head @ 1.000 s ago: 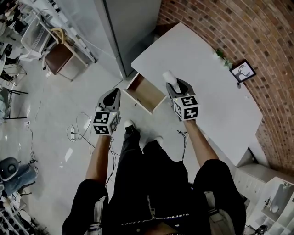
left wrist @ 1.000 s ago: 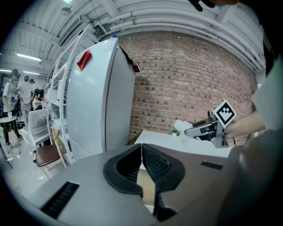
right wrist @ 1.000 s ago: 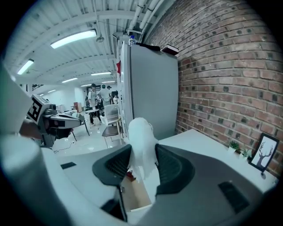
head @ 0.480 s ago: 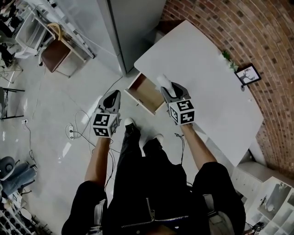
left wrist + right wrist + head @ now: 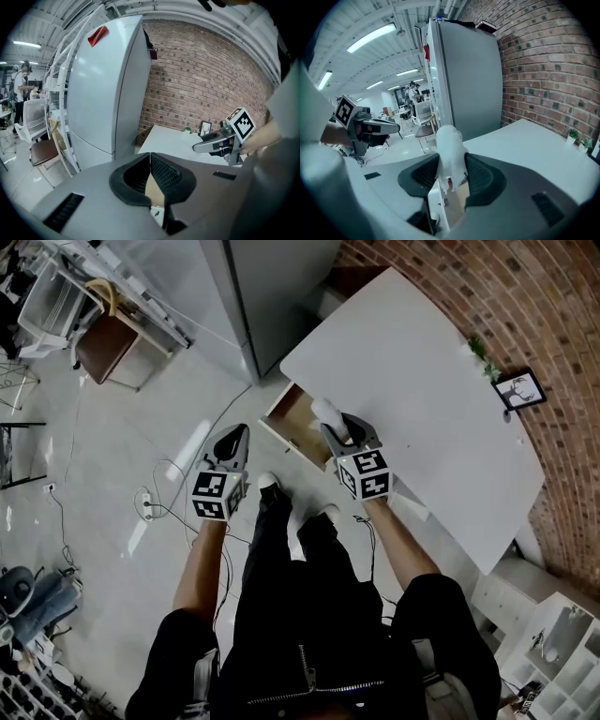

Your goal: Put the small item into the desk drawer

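White rectangular desk top point(image 5: 441, 418) takes up the right of the scene. Its wood-lined desk drawer point(image 5: 289, 416) stands pulled open at the desk's left edge. Right gripper point(image 5: 451, 161) is clamped on the small white crumpled wad point(image 5: 449, 138). The pads pinch its lower half and the top bulges free above the jaws. The wad sits over the drawer's right end, not yet inside. Left gripper point(image 5: 150, 159) has its jaws together with nothing in them, off to the left over the floor. The wad looks light, limp and compressible, likely tissue or thin film, can't tell which. Breakage risk looks nil. The likelier problem is ragged edges snagging on the ribbed pads at release. The mid-body pinch suits it, and a firmer squeeze would only flatten it.
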Available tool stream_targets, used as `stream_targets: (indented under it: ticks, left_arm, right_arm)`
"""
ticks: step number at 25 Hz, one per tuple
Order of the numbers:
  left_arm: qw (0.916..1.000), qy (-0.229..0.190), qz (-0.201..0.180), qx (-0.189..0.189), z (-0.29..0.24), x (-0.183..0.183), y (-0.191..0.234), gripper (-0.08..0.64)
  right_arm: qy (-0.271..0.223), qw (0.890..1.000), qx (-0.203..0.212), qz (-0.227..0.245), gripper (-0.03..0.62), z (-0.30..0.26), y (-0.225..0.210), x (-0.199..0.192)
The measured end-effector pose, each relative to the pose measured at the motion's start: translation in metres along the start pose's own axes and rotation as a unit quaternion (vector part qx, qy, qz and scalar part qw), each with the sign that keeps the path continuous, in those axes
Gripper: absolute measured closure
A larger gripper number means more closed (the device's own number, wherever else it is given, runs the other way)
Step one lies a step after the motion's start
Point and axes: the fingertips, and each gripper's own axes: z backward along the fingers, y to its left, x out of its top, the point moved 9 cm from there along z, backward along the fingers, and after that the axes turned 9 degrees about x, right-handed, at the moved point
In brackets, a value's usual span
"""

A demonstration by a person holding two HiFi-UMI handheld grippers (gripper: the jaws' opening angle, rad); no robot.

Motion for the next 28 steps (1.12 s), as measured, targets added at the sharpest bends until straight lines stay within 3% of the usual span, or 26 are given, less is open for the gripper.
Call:
stream_targets:
  ticks: [14, 28]
  left_arm:
    - [0.9996, 0.021, 0.006, -0.02, -0.043, -0.031, 0.015, 0.538]
    - [0.999, 0.034, 0.03, 0.004, -0.054, -0.066, 0.031, 0.538]
  right_arm:
    - [0.058, 0.998, 0.012, -0.017, 0.425, -0.048, 0.005, -0.057]
    - [0.112, 0.993, 0.02, -0.044, 0.425, -0.107, -0.004, -0.117]
